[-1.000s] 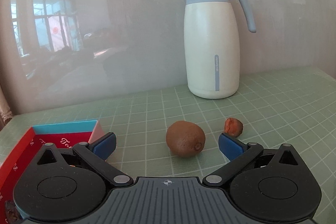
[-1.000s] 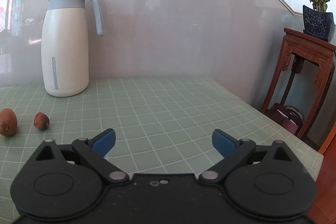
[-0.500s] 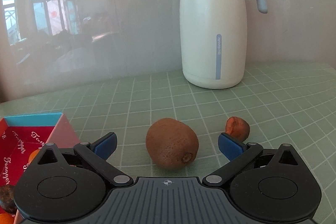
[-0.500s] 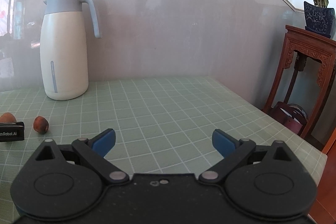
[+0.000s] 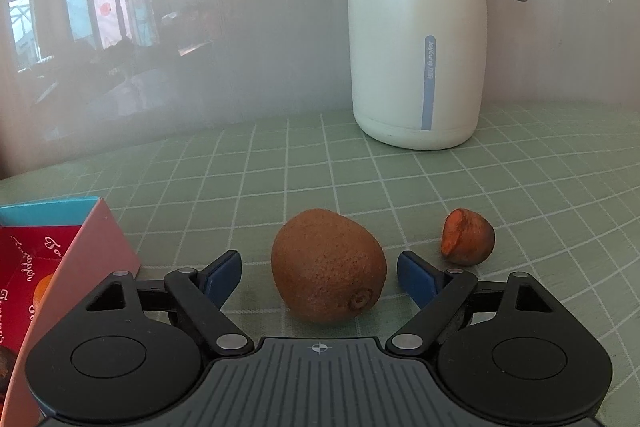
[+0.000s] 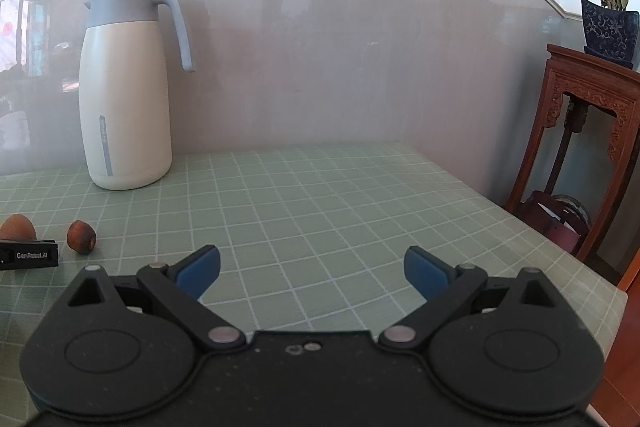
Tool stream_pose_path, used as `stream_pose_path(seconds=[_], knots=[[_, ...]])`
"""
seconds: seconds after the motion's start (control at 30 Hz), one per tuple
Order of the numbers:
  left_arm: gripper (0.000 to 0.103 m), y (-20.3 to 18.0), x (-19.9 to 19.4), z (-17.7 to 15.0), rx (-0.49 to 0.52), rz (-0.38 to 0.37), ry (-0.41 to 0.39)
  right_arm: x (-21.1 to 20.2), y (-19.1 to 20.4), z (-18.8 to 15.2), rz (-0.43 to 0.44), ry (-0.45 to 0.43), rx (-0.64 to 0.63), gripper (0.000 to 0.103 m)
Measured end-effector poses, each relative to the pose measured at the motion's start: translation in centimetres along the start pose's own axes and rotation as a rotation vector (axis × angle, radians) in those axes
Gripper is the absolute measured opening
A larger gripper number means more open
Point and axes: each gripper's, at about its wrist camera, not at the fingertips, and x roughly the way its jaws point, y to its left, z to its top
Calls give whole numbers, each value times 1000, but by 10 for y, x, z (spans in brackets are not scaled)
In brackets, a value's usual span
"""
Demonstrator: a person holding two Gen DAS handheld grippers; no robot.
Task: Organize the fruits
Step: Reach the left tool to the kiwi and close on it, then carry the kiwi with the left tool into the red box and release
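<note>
The kiwi sits on the green checked counter, well in from the back edge, directly between the blue fingers of the left gripper; those fingers are closing around it, with a thin gap visible on each side, so neither pad presses on the fruit yet. Just to the kiwi's right, apart from it, lies a small brown fruit with a torn orange face, outside the right-hand finger. Behind both, near the back edge against the grey wall, stands a cream jug with a pale blue lid and handle; the stretch of counter between jug and fruit is bare. Toward the left edge, a red box with a pink outer wall and a turquoise rim stands beside the left gripper; inside it something orange and something dark show, too cut off to name. In the right wrist view the right gripper hovers over the bare middle of the counter with its fingers spread wide and nothing between them. Clear checked surface runs from there to the counter's right edge and far right corner, beyond which stands a carved wooden stand bearing a potted plant.
</note>
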Motion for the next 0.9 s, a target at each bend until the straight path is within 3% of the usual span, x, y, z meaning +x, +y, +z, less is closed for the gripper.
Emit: stream_pose_path(seconds=[0.1,0.17,0.23,0.9], knots=[[82,1,1,1,-9,-18,-3,-1,0,0,3,-2,-2,99],[61,3,1,1,-17,-41,-8,-2,-1,0,5,-3,-1,99],[56,5,-1,0,-20,-42,-11,-2,-1,0,6,-3,2,99],[54,32,-52,-8,-40,-78,-69,-8,7,4,34,-16,4,99]])
